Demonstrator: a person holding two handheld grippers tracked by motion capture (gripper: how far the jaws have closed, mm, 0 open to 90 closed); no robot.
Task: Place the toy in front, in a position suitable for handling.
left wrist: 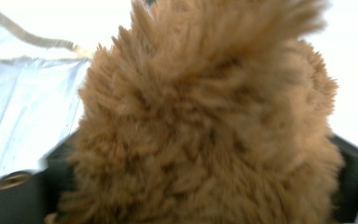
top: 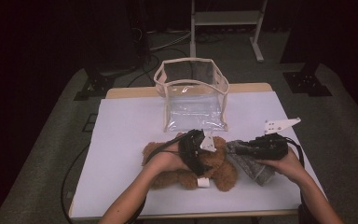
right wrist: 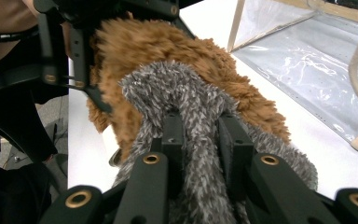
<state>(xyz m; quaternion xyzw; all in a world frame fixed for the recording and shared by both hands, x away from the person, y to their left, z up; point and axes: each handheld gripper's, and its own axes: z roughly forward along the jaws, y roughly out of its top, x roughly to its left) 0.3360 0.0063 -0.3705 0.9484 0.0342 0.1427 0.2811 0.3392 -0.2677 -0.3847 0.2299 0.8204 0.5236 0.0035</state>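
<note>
Two plush things lie on my side of the table (top: 121, 140), near its front edge: one brown plush (top: 221, 172) and one grey plush (top: 256, 170), touching each other, the grey one toward the right edge. One clear bag (top: 193, 93) with cream trim stands open by the far edge, well apart from both.

Two grippers are at work, one in each of my hands. My left gripper (top: 200, 156) sits down on the brown plush near the middle of the front edge. In the left gripper view the brown fur (left wrist: 205, 126) fills the space between my two black jaws, which show at either side of it. They stand wide and the fur bulges between them; I cannot tell whether the pads press on it.

My right gripper (top: 242, 150) lies nearly level over the grey plush, pointing toward the brown one. In the right gripper view its two jaws are drawn close together and clamped on a fold of grey fur (right wrist: 186, 107), which humps up just beyond the tips. Behind that hump lies the brown plush (right wrist: 168, 51), with my left gripper on top of it, and the clear bag (right wrist: 307, 60) at the right.
</note>
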